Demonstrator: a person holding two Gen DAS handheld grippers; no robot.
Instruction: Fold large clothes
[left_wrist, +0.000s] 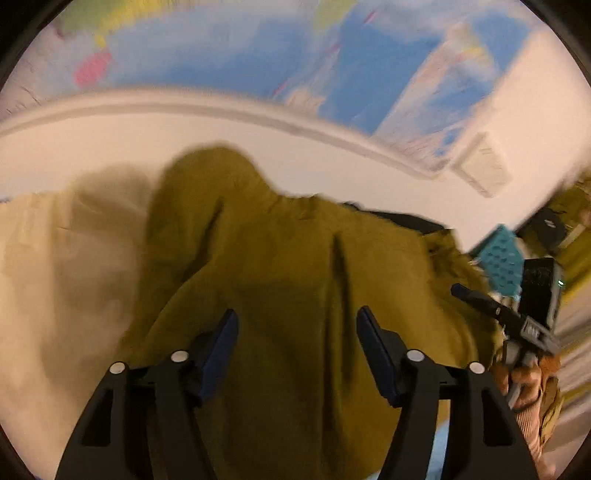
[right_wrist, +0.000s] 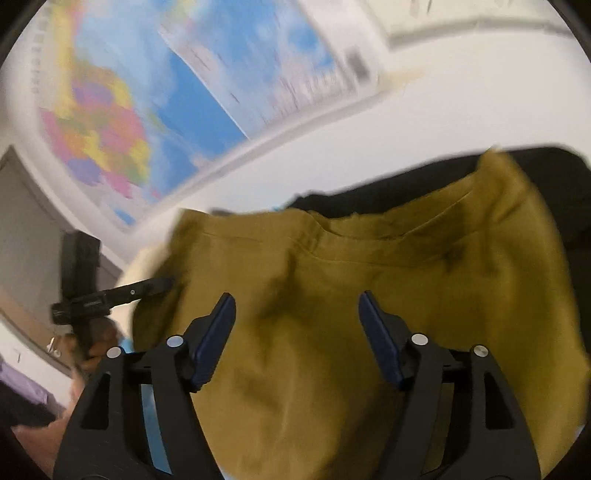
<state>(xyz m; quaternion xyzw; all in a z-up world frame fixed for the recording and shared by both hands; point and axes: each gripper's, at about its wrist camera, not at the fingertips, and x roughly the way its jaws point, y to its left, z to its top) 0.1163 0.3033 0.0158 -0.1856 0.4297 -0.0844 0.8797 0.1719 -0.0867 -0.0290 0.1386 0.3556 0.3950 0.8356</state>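
Both tools gape empty: the left tool (left_wrist: 297, 332) and the right tool (right_wrist: 297, 315) hover over the olive garment (left_wrist: 280, 258), which lies rumpled on the white table (left_wrist: 110, 147).

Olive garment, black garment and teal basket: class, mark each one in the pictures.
olive garment (right_wrist: 332, 295), right wrist view, on the open middle of the cloth.
black garment (right_wrist: 535, 162), right wrist view, on the part showing behind the olive collar.
teal basket (left_wrist: 500, 254), left wrist view, on its perforated wall.
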